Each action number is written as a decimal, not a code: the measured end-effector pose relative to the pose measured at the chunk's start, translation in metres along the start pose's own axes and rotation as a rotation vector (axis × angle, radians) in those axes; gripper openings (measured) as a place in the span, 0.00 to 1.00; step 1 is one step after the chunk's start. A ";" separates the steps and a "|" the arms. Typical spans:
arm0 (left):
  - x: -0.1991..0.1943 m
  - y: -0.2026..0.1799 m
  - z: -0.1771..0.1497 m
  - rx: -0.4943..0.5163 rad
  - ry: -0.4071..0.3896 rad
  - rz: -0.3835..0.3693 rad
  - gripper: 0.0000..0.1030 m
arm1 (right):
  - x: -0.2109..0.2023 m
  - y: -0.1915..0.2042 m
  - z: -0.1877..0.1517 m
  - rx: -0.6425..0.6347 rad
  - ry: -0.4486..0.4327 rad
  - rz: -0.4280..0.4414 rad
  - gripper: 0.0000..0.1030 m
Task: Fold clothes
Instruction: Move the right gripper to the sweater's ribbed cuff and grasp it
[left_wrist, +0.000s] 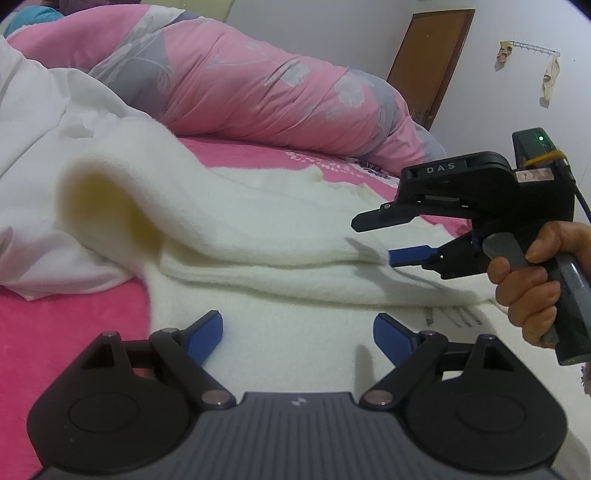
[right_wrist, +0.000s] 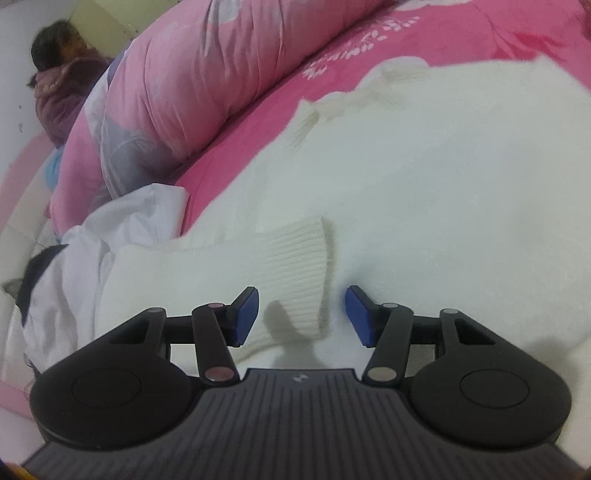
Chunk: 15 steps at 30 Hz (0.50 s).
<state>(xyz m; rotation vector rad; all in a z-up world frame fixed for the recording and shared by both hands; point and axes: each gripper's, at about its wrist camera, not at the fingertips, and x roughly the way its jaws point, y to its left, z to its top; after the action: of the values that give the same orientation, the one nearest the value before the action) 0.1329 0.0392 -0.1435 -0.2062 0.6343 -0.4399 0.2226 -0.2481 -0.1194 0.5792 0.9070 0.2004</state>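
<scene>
Both hand-held black grippers with blue pads hover over a fluffy white knit sweater (left_wrist: 280, 236) spread on a bright pink bed sheet (left_wrist: 55, 332). In the left wrist view, the left gripper (left_wrist: 298, 338) stands with jaws spread wide, nothing between them, the sweater's body just beyond its tips. At 3 o'clock in that view a hand (left_wrist: 532, 280) grips the right gripper's handle, its blue pad just beside the sweater's folded edge. In the right wrist view, the right gripper (right_wrist: 301, 315) has its jaws parted; the sweater's ribbed cuff (right_wrist: 299, 273) lies between them, and neither pad presses on it. A pink and grey floral quilt (left_wrist: 236, 77) lies rolled at 12 o'clock, and crumpled thin white cloth (right_wrist: 110, 221) sits at 9 o'clock.
</scene>
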 end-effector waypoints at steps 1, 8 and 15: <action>0.000 0.000 0.000 -0.002 -0.001 -0.002 0.87 | -0.001 0.002 0.000 -0.004 -0.008 -0.009 0.46; -0.001 0.002 0.000 -0.010 -0.004 -0.008 0.87 | -0.002 0.022 -0.009 -0.137 -0.072 -0.145 0.34; -0.001 0.003 0.000 -0.012 -0.004 -0.011 0.87 | 0.010 0.030 -0.016 -0.174 -0.070 -0.115 0.33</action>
<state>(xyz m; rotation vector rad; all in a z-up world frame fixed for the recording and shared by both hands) 0.1336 0.0418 -0.1437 -0.2224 0.6319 -0.4463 0.2184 -0.2130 -0.1169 0.3689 0.8428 0.1523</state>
